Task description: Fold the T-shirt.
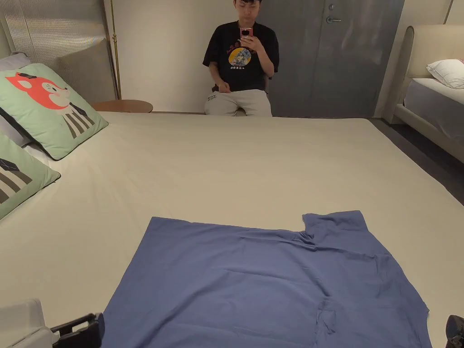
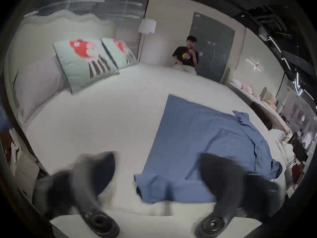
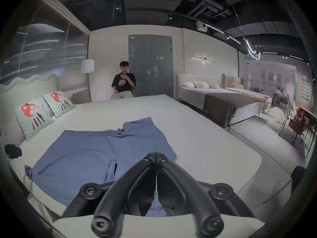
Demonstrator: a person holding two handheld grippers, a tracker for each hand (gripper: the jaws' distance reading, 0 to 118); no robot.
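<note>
two claws | left claw spread wide, empty | right claw closed, empty | t-shirt flat

Blue T-shirt; cream bed sheet; mint pillow, orange fox print; black claw.

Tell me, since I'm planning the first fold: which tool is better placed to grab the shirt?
Probably left: the left tool is open, its jaws astride the blue T-shirt's near corner. The right tool is shut above the fabric.
</note>
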